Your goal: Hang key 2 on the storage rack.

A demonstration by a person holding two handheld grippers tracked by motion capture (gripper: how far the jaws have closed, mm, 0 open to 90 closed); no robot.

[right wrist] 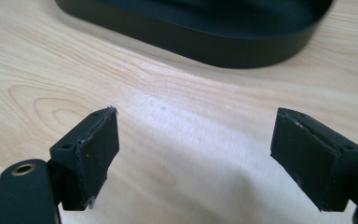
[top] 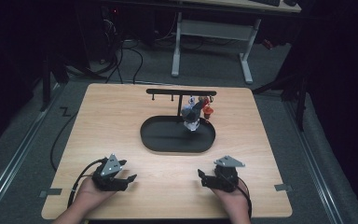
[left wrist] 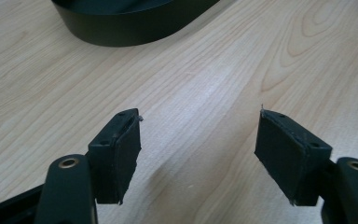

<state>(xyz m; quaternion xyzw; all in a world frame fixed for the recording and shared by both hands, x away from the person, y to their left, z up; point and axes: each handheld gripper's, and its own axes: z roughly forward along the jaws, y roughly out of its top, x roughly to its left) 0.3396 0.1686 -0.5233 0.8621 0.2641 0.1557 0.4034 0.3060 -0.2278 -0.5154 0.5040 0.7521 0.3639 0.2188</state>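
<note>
Both the left gripper [top: 129, 178] and right gripper [top: 200, 175] rest near the worktop [top: 121, 116] edge, jaws wide and empty. The small grey-and-red keychain bundle [top: 195, 114] hangs from the black T-shaped rack [top: 181, 93] above the black oval tray [top: 177, 142], right of centre. It looks light and dangling; grip at the ring.

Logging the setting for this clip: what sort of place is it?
Probably a lab or workshop recording station: a light wooden table on grey carpet, cables and equipment on the floor behind, and a white-legged desk.

We list a light wooden table [top: 121, 121] bearing one black oval tray [top: 168, 140], set centrally toward its far edge.
</note>
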